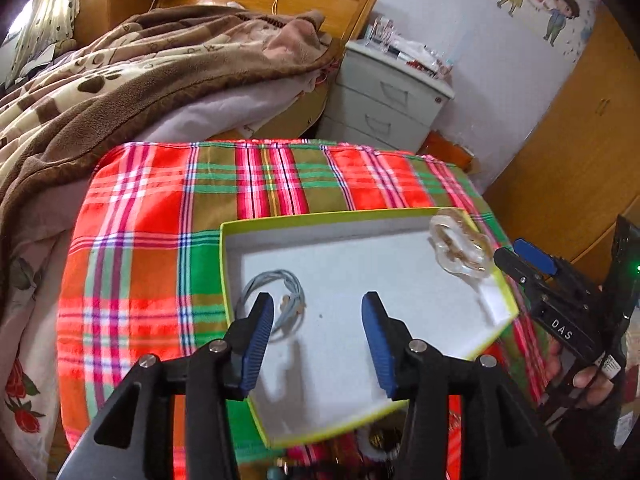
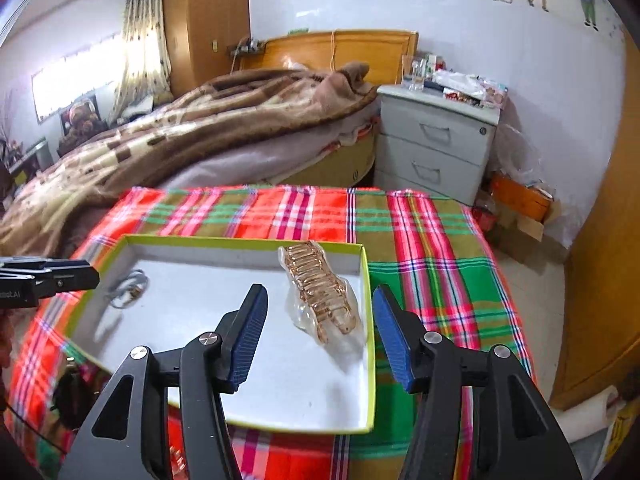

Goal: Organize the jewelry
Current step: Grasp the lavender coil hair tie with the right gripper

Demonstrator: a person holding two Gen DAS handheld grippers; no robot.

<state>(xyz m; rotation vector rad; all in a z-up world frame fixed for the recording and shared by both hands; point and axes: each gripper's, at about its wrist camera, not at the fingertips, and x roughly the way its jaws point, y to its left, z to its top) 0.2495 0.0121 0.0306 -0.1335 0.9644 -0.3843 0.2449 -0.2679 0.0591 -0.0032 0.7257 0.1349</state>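
Inside the tray (image 2: pixel 370 320), the bagged hair claw (image 2: pixel 324 300) lies between the right gripper's (image 2: pixel 320 328) wide-open, empty jaws; the left gripper (image 1: pixel 318 340) gapes empty beside the bracelet (image 1: pixel 276 292).

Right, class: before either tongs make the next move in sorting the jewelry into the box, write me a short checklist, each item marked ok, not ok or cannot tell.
1. Left tongs open, empty: ok.
2. Right tongs open, empty: ok.
3. Box flat on plaid cloth: ok.
4. Hair claw in clear bag inside box: ok.
5. Blue-grey cord bracelet inside box: ok.
6. More jewelry in front of box: cannot tell, blurred.
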